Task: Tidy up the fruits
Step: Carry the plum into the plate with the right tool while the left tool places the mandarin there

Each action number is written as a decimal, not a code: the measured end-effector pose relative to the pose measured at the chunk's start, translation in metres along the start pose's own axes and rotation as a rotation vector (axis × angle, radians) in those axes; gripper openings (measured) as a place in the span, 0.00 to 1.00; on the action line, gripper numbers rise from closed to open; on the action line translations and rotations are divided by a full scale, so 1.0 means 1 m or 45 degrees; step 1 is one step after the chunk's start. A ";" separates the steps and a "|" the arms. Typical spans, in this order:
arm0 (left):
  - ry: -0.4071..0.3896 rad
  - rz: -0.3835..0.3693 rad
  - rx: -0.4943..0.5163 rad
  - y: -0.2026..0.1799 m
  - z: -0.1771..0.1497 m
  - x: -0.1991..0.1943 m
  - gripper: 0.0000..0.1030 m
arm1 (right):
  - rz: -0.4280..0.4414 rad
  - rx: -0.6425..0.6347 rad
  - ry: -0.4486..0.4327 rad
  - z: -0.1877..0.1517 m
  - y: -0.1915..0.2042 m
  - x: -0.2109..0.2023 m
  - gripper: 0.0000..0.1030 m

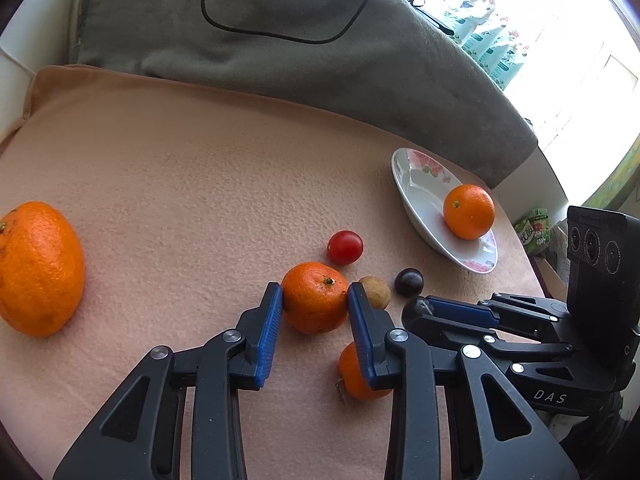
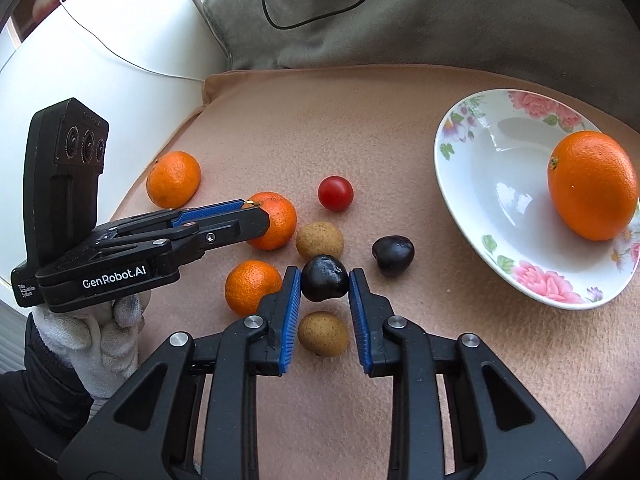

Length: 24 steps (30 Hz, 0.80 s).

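My left gripper (image 1: 315,294) is shut on a tangerine (image 1: 315,297) on the peach cloth; it also shows in the right wrist view (image 2: 276,220). My right gripper (image 2: 325,278) is shut on a dark plum (image 2: 324,283). A floral white plate (image 2: 492,184) at the right holds one orange (image 2: 592,184). Loose on the cloth lie a cherry tomato (image 2: 335,193), a second dark plum (image 2: 393,256), two tan round fruits (image 2: 319,240) (image 2: 323,334), and two more tangerines (image 2: 173,179) (image 2: 253,287).
A grey blanket (image 2: 440,12) with a black cable lies behind the cloth. A white wall and a cord are at the left. The cloth's edge (image 2: 200,92) drops off at the far left. A large orange (image 1: 38,268) sits far left in the left wrist view.
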<state>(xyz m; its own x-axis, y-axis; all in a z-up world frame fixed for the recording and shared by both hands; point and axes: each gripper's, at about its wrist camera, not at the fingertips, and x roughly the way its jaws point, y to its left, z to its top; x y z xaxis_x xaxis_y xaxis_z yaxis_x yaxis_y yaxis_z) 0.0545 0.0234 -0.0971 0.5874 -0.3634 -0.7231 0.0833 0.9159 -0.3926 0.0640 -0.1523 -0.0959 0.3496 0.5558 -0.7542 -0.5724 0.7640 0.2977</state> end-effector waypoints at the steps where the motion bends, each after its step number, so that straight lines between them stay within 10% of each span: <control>1: -0.005 0.001 0.001 0.000 0.001 -0.001 0.31 | -0.003 0.002 -0.010 0.000 -0.001 -0.003 0.25; 24: -0.086 -0.087 0.069 -0.041 0.036 0.005 0.29 | -0.147 0.160 -0.203 -0.011 -0.050 -0.069 0.25</control>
<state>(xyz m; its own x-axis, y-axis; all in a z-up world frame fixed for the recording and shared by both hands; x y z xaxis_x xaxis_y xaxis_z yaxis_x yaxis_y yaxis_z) 0.0834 -0.0103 -0.0638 0.6318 -0.4143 -0.6550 0.1672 0.8981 -0.4068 0.0604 -0.2328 -0.0656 0.5257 0.4995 -0.6886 -0.4283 0.8548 0.2930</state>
